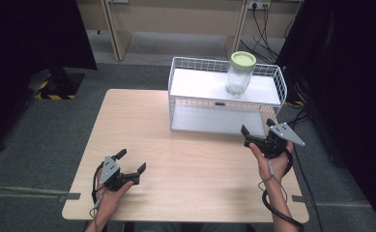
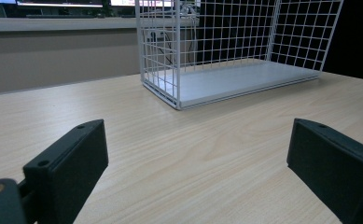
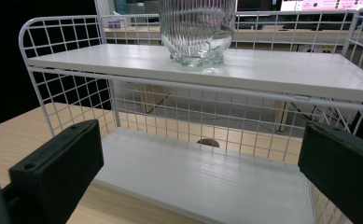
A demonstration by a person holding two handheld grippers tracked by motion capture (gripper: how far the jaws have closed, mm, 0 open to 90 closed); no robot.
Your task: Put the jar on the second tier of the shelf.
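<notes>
A ribbed glass jar (image 1: 239,77) with a pale green lid (image 1: 243,59) stands upright on the top shelf of a white wire rack (image 1: 224,87) at the back of the wooden table (image 1: 185,159). The right gripper view has the jar's base (image 3: 195,39) just above and ahead. My right gripper (image 1: 258,126) is open, close in front of the rack's right end, facing its lower shelf (image 3: 207,172). My left gripper (image 1: 132,161) is open near the table's front left, with nothing between its fingers (image 2: 69,161). It looks toward the rack (image 2: 226,60).
The rack's lower shelf is bare. Dark curtains hang at both sides of the room. Wooden furniture legs and cables stand on the grey floor behind the table. A black stand with yellow-black tape (image 1: 60,87) sits on the floor at left.
</notes>
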